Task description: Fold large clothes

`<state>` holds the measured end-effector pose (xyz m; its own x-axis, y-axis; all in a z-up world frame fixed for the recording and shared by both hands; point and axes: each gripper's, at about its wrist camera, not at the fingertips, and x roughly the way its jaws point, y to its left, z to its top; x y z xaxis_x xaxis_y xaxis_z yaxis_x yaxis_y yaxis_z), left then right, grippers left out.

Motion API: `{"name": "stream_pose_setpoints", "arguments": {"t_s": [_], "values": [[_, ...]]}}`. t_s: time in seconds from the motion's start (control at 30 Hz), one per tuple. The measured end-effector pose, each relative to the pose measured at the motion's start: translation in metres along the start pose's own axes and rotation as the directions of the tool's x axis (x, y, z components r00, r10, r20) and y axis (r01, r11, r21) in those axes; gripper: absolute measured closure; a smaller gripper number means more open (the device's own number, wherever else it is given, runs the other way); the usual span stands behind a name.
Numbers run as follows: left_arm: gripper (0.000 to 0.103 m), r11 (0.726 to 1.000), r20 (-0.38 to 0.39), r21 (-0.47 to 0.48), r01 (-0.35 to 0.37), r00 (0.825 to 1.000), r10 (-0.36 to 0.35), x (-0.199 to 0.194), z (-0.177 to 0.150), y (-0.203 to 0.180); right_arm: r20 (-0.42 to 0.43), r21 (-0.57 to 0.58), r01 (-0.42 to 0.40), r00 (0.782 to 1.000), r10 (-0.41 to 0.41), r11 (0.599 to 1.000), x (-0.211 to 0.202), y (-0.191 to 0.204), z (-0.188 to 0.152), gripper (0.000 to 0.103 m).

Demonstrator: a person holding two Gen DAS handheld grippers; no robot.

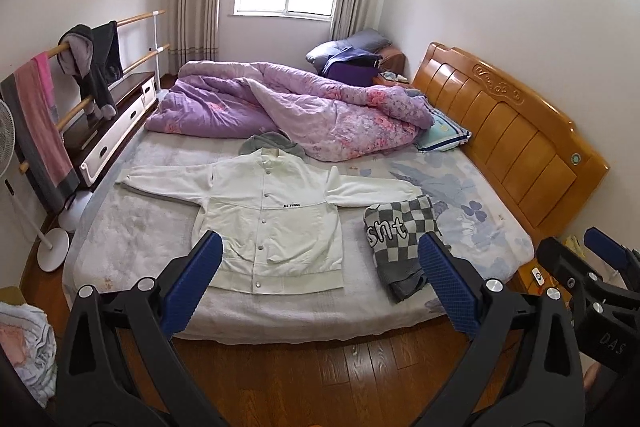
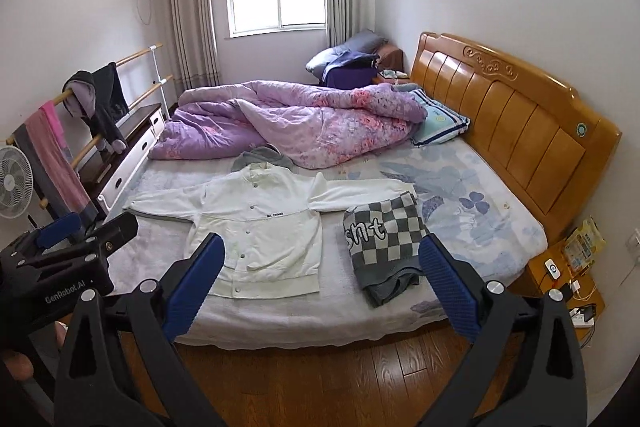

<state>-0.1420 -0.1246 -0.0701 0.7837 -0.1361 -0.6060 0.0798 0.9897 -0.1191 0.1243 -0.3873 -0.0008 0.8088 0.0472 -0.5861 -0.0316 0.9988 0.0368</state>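
A white button-up jacket (image 1: 268,211) lies spread flat, front up, sleeves out, on the near half of the bed (image 1: 480,211); it also shows in the right wrist view (image 2: 260,227). A folded grey-and-white checkered garment (image 1: 400,239) lies right of it, over its right sleeve end (image 2: 384,239). My left gripper (image 1: 320,247) is open and empty, held back from the bed's foot above the floor. My right gripper (image 2: 320,247) is open and empty, likewise back from the bed; it shows at the far right of the left wrist view (image 1: 580,251). The left gripper shows at the left of the right wrist view (image 2: 80,231).
A rumpled purple quilt (image 1: 288,107) covers the bed's far half, with a grey hooded garment (image 1: 268,143) at its edge. The wooden headboard (image 1: 512,131) is right. A rail with hanging clothes (image 1: 92,67) and a drawer cabinet (image 1: 116,123) stand left. A nightstand (image 2: 568,275) is at right.
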Motion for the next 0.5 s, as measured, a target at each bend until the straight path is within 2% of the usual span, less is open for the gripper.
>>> {"name": "stream_pose_setpoints", "arguments": {"t_s": [0.3,0.5], "values": [[0.005,0.999,0.042,0.049,0.004,0.999,-0.006,-0.044,-0.001,0.043,0.036,-0.027,0.026,0.999,-0.025,0.999,-0.032,0.066,-0.006,0.009],[0.005,0.997,0.050,0.080,0.014,0.999,-0.018,-0.061,-0.003,0.067,0.053,-0.016,0.046,0.998,-0.045,0.999,-0.047,0.094,-0.010,0.009]]}}
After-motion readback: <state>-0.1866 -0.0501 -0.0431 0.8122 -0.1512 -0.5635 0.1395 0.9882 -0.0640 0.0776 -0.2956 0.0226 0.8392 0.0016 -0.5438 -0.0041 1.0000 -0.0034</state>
